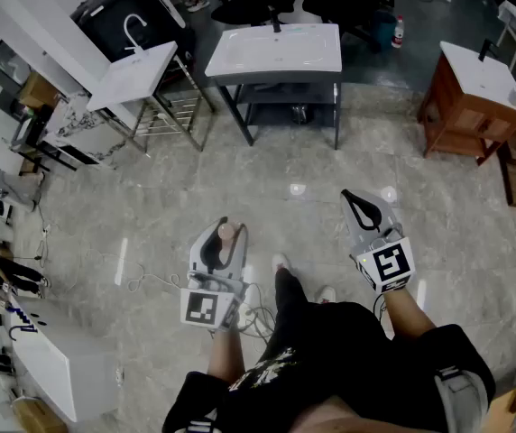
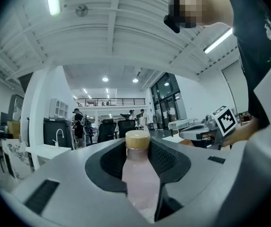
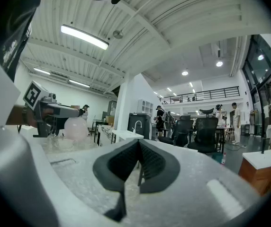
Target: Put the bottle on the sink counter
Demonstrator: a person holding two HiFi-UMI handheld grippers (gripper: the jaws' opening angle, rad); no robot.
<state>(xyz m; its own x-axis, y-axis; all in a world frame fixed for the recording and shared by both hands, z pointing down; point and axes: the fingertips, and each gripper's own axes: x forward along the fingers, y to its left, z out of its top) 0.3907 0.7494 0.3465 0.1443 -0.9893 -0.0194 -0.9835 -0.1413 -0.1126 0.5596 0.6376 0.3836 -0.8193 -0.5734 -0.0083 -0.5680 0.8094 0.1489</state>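
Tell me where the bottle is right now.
The pink bottle is clamped between the left gripper's jaws, left of centre in the head view, above the floor and short of the white sink counter.

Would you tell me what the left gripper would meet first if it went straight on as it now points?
Probably the middle sink counter: the left gripper, holding the bottle, aims roughly at it, though depth is unclear.

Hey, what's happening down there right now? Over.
Status: left gripper shut on bottle; right gripper shut, empty. Middle sink counter straight ahead, not reached. Only a loose cable by the feet.
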